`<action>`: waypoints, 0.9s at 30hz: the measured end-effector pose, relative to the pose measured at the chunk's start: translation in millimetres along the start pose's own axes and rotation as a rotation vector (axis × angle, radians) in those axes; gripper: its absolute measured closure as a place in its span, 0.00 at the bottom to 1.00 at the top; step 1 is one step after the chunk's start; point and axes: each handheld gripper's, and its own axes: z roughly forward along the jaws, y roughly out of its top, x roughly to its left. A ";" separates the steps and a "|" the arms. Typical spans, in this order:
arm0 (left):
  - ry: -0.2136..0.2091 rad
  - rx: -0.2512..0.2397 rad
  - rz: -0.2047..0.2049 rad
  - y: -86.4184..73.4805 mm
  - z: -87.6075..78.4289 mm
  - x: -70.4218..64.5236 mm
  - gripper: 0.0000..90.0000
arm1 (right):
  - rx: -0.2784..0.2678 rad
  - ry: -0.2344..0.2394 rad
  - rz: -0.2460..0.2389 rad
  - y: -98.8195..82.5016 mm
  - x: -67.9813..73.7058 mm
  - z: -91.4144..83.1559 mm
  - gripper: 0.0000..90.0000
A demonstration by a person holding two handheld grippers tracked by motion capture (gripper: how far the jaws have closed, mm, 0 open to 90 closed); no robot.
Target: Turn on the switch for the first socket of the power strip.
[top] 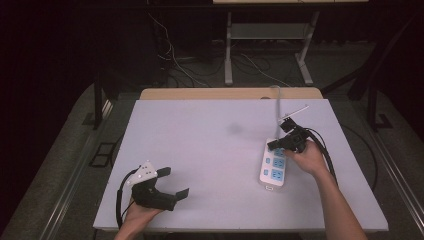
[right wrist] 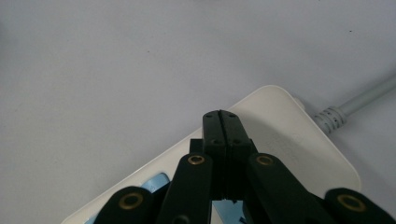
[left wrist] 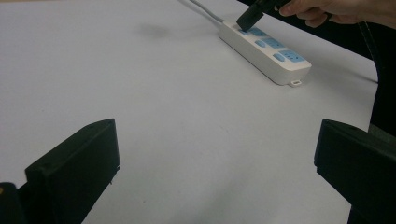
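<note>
The white power strip (top: 274,165) is found at the right centre of the high view, lying on the white table top (top: 210,150), its grey cord (top: 276,102) running toward the upper edge. The right gripper (top: 274,145) is seen with its jaws pressed flat together, nothing between them, the tips held on or just over the strip's cord end; contact cannot be confirmed. The left gripper (top: 176,183) rests at the lower left, jaws spread wide and empty, well apart from the strip.

Risk noted: a downward press with closed tips is judged likely to slide or tip the unsecured strip, since it is not steadied by the other hand. A slip off the rounded casing toward the cord is also possible.

Clearance: broad bare surface is available left of the strip. The table's right edge (top: 357,165) is near the strip, and the lower edge lies close below it.
</note>
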 end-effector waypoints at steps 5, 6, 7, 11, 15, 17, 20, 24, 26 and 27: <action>-0.001 0.002 0.000 0.1 0.7 -0.2 0.00 | 0.005 0.005 -0.009 -0.7 0.3 0.2 1.00; -0.001 0.002 0.001 0.2 0.8 -0.5 0.00 | 0.006 0.009 -0.009 -0.7 -0.4 0.2 1.00; 0.000 0.003 0.003 0.2 0.7 -0.7 0.00 | 0.007 0.008 -0.011 -0.5 -0.2 0.3 1.00; 0.001 0.007 0.006 0.1 1.0 -0.9 0.00 | 0.008 0.005 -0.011 0.3 -0.1 1.5 1.00; 0.000 0.011 0.013 0.0 1.6 -1.5 0.00 | 0.016 0.007 -0.026 0.6 0.9 2.4 1.00; -0.001 0.011 0.013 0.3 1.7 -1.6 0.00 | 0.022 -0.013 -0.046 1.2 3.9 3.1 1.00; -0.001 0.009 0.016 0.3 1.0 -2.3 0.00 | 0.026 -0.024 -0.062 1.6 5.1 3.1 1.00; 0.002 0.008 0.011 0.0 1.2 -1.0 0.00 | 0.027 -0.025 -0.062 1.9 5.3 3.0 1.00; 0.000 0.009 0.012 0.2 1.6 -0.7 0.00 | 0.030 -0.030 -0.072 2.4 6.3 3.1 1.00; 0.000 0.011 0.011 0.2 1.9 -0.8 0.00 | 0.030 -0.030 -0.074 2.4 6.3 3.0 1.00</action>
